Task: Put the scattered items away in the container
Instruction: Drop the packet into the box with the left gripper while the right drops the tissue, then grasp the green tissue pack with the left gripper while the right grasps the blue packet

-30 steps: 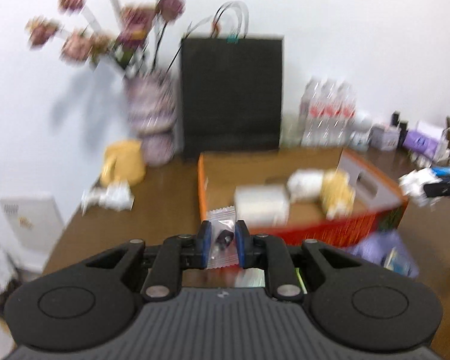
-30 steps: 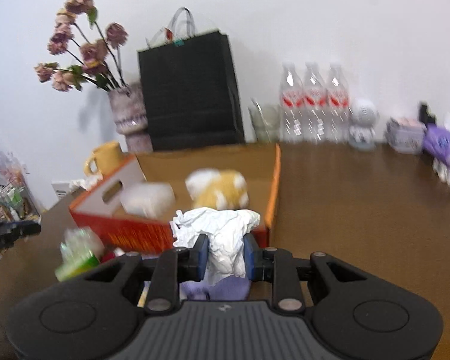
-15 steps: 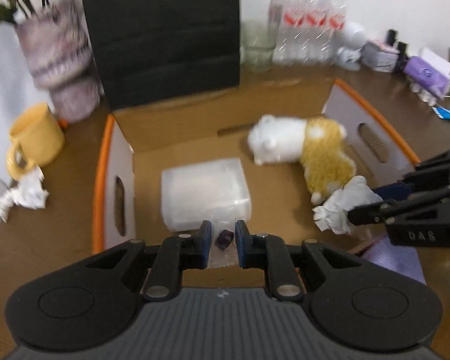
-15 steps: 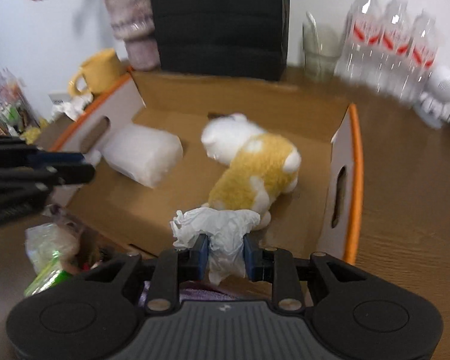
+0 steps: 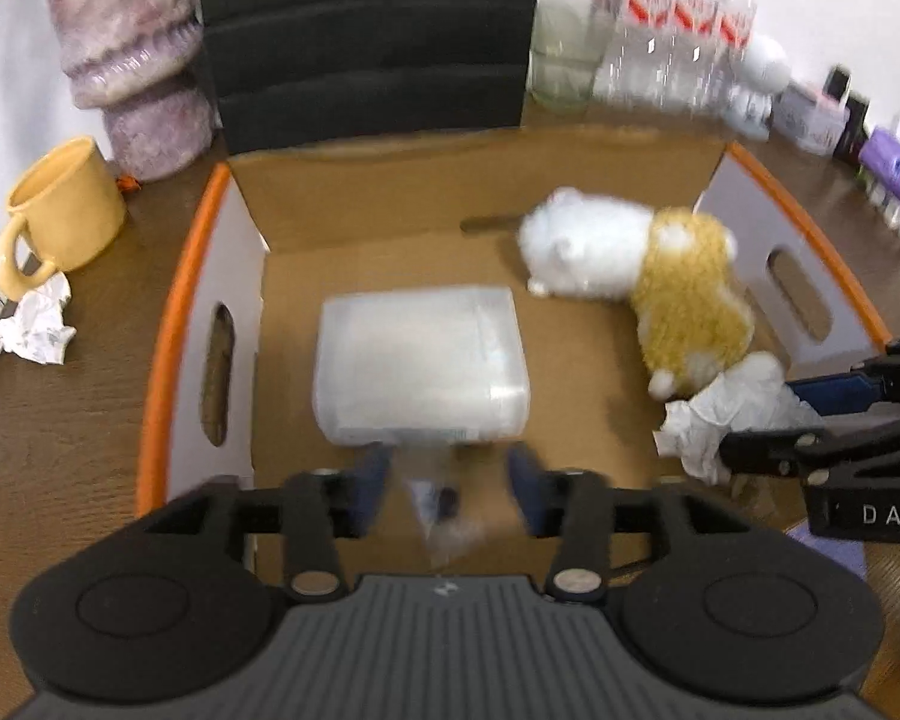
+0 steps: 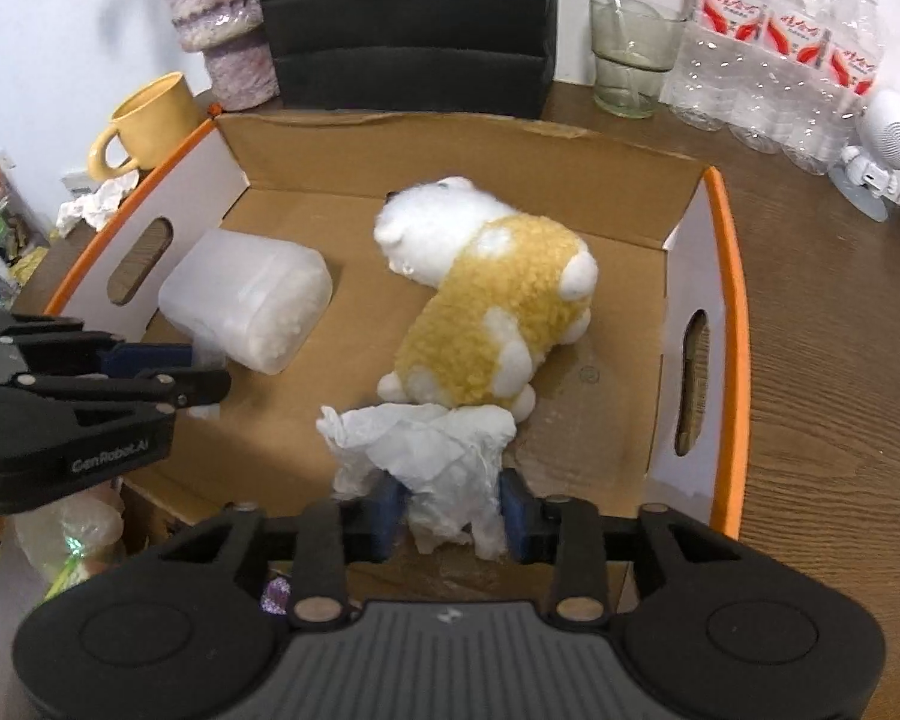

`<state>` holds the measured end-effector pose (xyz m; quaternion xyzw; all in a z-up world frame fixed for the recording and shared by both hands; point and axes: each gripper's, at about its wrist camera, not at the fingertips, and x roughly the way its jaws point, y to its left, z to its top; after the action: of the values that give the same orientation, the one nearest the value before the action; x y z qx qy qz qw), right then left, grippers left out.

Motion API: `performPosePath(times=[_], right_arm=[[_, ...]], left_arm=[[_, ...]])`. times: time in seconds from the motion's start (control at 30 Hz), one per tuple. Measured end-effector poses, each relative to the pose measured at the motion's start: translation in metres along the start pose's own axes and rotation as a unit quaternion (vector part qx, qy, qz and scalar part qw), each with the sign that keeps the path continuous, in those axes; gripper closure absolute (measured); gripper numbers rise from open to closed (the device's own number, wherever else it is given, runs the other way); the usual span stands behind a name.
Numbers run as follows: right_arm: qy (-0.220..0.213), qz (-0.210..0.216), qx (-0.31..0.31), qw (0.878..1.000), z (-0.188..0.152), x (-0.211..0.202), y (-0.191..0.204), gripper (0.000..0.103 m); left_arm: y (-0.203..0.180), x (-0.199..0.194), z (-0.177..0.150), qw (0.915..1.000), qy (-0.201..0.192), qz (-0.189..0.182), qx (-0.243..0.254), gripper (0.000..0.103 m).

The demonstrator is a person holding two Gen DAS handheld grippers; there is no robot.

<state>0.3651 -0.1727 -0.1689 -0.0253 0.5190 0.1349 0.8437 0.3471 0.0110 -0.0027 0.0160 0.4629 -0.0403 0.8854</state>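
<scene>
Both grippers hung over the near edge of the cardboard box [image 6: 720, 324], which sat on the wooden table [image 6: 822, 312]. The left gripper [image 5: 447, 483] had its jaws spread wide, and the small clear packet [image 5: 441, 510] lay blurred between them, touching neither finger; whether it was falling or already down on the box floor could not be told. The right gripper [image 6: 450, 501] had its jaws parted too, with the crumpled tissue [image 6: 426, 450] bulging between them; it seemed to touch both pads loosely rather than to be pinched, and it lay just against the plush toy [image 6: 486, 300] in the near right part of the box.

The tissue looked nearly weightless, soft and springy, so it would probably cling to a pad or drift; a pinch across its thickest crumple would likely serve best. The packet's film looked slick and thin, best taken by a flat sealed edge.

A translucent plastic case [image 5: 420, 372] rested toward the box's left wall. Outside, another tissue wad [image 5: 27, 336] lay beside the yellow mug [image 5: 60, 216] off the box's left wall, seemingly yet to be gathered.
</scene>
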Motion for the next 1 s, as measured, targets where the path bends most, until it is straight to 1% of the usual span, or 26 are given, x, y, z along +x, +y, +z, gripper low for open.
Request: performPosePath(times=[0.03, 0.07, 0.1, 0.13, 0.17, 0.23, 0.3, 0.33, 0.37, 0.43, 0.5, 0.6, 0.67, 0.77, 0.87, 0.93, 1.0], right_arm=[[-0.008, 0.002, 0.003, 1.000, -0.001, -0.005, -0.001, 0.051], [-0.016, 0.004, 0.005, 1.000, -0.001, -0.010, -0.002, 0.048], [-0.026, 0.006, 0.005, 1.000, -0.001, -0.018, -0.003, 0.046], [-0.040, 0.009, 0.006, 0.999, -0.003, -0.027, -0.003, 0.041], [-0.055, 0.013, 0.007, 0.998, -0.005, -0.037, -0.004, 0.038], [-0.096, 0.023, 0.008, 0.995, -0.014, -0.063, -0.003, 0.020], [-0.141, 0.034, 0.002, 0.989, -0.028, -0.088, -0.002, 0.013], [-0.163, 0.038, -0.004, 0.986, -0.038, -0.101, 0.000, 0.012], [-0.183, 0.040, -0.010, 0.982, -0.048, -0.111, 0.001, 0.011], [-0.214, 0.042, -0.019, 0.976, -0.073, -0.127, 0.006, 0.001], [-0.240, 0.039, -0.027, 0.970, -0.101, -0.136, 0.011, 0.001], [-0.268, 0.018, -0.051, 0.962, -0.144, -0.135, 0.023, 0.001], [-0.277, 0.000, -0.055, 0.959, -0.170, -0.129, 0.030, 0.001], [-0.271, -0.006, -0.034, 0.962, -0.201, -0.117, 0.039, 0.001], [-0.268, -0.003, -0.007, 0.963, -0.223, -0.104, 0.043, 0.001], [-0.257, -0.003, -0.004, 0.966, -0.226, -0.096, 0.045, 0.001], [-0.249, -0.008, -0.012, 0.968, -0.225, -0.089, 0.048, 0.001]], left_arm=[[0.002, -0.009, 0.000, 0.9999, -0.013, -0.004, -0.001, 0.045], [0.003, -0.020, -0.001, 0.9996, -0.028, -0.006, -0.003, 0.039], [0.005, -0.030, -0.001, 0.9990, -0.044, -0.006, -0.007, 0.025], [0.007, -0.044, -0.003, 0.9977, -0.066, -0.004, -0.011, 0.016], [0.009, -0.056, -0.006, 0.9961, -0.087, -0.003, -0.014, 0.009], [0.013, -0.083, -0.015, 0.9910, -0.132, -0.003, -0.021, 0.000], [0.021, -0.109, -0.029, 0.9840, -0.176, -0.003, -0.028, 0.000], [0.026, -0.121, -0.039, 0.9806, -0.194, -0.006, -0.031, 0.000], [0.029, -0.129, -0.047, 0.9780, -0.206, -0.007, -0.035, 0.000], [0.035, -0.142, -0.071, 0.9731, -0.226, -0.005, -0.045, 0.000], [0.038, -0.147, -0.095, 0.9703, -0.237, -0.003, -0.049, 0.000], [0.033, -0.149, -0.136, 0.9682, -0.248, 0.005, -0.036, 0.000], [0.025, -0.144, -0.161, 0.9688, -0.246, 0.010, -0.027, 0.000], [0.018, -0.136, -0.186, 0.9704, -0.239, 0.003, -0.037, 0.000], [0.013, -0.128, -0.194, 0.9728, -0.226, -0.016, -0.048, 0.000], [0.008, -0.125, -0.194, 0.9737, -0.224, -0.017, -0.038, 0.000], [0.002, -0.123, -0.192, 0.9726, -0.230, -0.012, -0.030, 0.000]])
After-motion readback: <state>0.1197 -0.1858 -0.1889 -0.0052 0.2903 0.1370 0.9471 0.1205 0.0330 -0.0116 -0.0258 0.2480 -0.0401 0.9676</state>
